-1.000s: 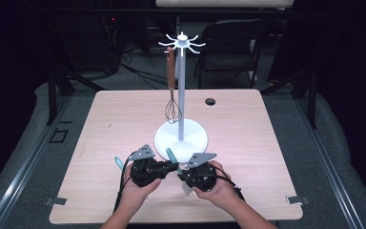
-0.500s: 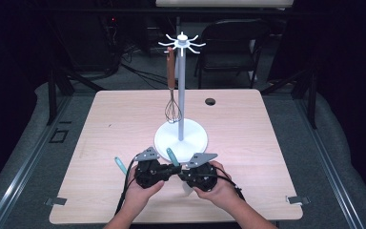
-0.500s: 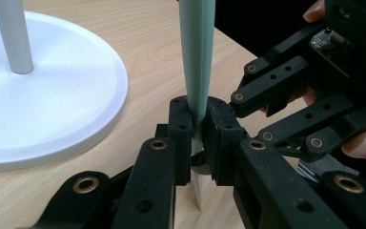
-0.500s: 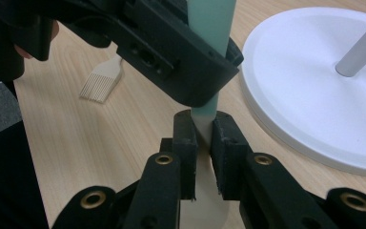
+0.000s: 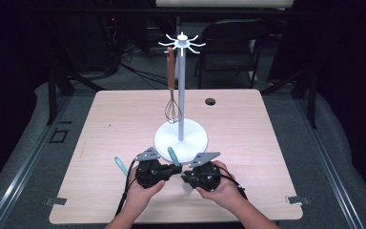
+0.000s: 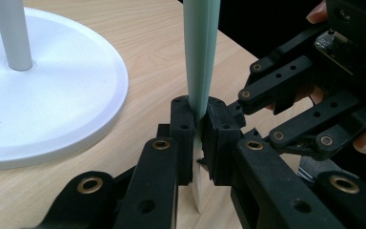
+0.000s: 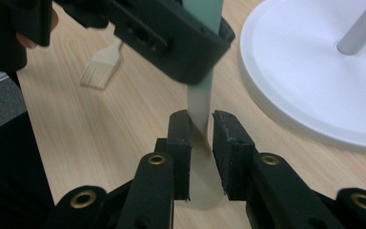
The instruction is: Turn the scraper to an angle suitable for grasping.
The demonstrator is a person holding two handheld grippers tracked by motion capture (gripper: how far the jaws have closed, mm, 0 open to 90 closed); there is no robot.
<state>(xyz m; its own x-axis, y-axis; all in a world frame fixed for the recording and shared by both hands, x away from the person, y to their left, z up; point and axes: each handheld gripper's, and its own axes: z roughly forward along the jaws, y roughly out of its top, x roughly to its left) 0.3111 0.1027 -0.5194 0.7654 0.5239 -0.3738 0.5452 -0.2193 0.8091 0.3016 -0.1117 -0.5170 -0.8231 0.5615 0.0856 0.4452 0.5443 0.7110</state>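
Now | spatula: mint-green handle, pale cream blade, probably silicone; upright

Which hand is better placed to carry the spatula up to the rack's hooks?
Left, probably. The left gripper is clamped on the spatula at its teal handle. The right gripper has just been opening its jaws, which stand slack around the pale blade. The rack stands just ahead of both.

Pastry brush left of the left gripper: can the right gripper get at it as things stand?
Probably not directly. The left gripper, shut on the teal-handled spatula, sits between the right gripper and the pastry brush. The right jaws have just been opening, with the spatula's blade between them.
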